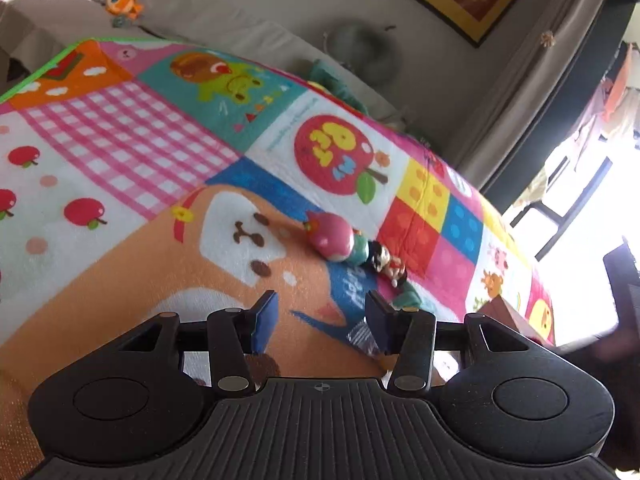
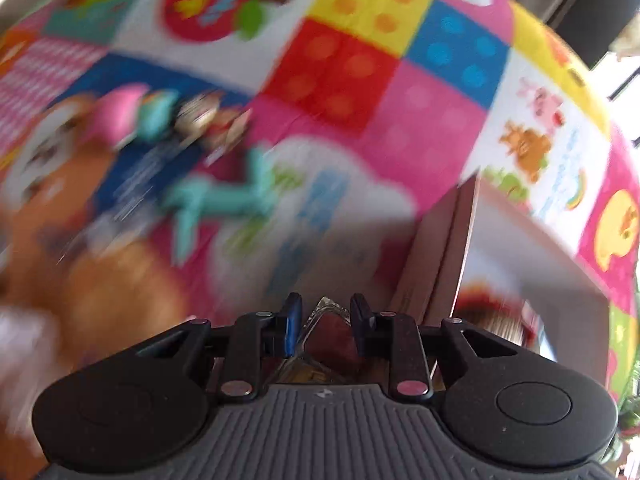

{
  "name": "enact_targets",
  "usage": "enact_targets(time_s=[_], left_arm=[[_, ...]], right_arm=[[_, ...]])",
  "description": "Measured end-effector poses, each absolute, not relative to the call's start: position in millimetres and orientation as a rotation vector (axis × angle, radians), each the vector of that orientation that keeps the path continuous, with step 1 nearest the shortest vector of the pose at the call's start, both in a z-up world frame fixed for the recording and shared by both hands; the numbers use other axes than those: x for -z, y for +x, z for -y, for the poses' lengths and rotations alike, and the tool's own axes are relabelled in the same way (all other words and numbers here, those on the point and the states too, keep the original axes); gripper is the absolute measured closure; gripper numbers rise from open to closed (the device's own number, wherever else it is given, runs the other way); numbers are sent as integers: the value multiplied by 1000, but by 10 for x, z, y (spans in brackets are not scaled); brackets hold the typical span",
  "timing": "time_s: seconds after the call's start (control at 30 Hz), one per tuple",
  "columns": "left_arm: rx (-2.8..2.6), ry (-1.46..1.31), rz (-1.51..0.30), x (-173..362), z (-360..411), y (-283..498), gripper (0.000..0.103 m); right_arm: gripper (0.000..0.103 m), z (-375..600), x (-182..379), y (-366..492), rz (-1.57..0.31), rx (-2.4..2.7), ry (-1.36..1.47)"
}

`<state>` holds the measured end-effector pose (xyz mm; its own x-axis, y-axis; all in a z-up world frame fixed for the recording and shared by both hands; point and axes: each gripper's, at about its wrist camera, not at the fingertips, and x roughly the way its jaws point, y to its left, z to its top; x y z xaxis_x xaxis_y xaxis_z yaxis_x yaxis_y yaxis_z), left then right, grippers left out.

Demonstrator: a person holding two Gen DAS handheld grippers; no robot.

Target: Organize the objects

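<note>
A row of small toy figures lies on the colourful play mat (image 1: 120,152): a pink round figure (image 1: 332,240), a dark-haired figure (image 1: 380,258) and a teal toy (image 1: 410,298) behind the right finger. My left gripper (image 1: 320,318) is open and empty, hovering just short of them. The right wrist view is blurred by motion. It shows the pink figure (image 2: 116,116) and the teal toy (image 2: 224,200) at left. My right gripper (image 2: 325,316) is shut on a clear plastic packet (image 2: 326,336) with something red inside.
An open cardboard box (image 2: 520,248) stands on the mat to the right, its corner also in the left wrist view (image 1: 508,312). A grey sofa (image 1: 200,12) with plush toys lies beyond the mat. A bright window (image 1: 588,240) is at right.
</note>
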<state>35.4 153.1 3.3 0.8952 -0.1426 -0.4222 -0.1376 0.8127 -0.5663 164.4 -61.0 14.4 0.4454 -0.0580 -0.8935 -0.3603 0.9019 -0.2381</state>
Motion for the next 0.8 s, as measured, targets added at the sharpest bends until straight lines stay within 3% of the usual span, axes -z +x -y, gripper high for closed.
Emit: enact_targets(time_s=[0.17,0.23,0.27,0.33,0.4,0.57,0.7,0.8], left_arm=[[-11,-649,-504,20,-1564,427,51],[-19,-658,-500,32,-1569,419,51],[-23,-662,-498,37,-1574,414,51],[-29,-671,-493,46,-1585,410,51],[-31,-676,-491,53,-1591,413,51],[-28,-698,-486,67,-1619,409,51],[-24,-713,-484,80,-1642,414,52],[-22,-719,-484,82,-1650,416,52]], right_arm=[[77,550,-300,1134,-1244,-380,-401],[74,505,-481,1171,-1205,-415,-345],[70,460,-574,1243,-1160,-421,-323],[44,327,-714,1475,-1056,-391,-302],[39,127,-756,1755,-971,-388,-287],[38,-607,-461,2319,-797,-411,-463],[48,-868,-281,2645,-826,-462,-454],[49,-885,-133,2717,-890,-493,-508]])
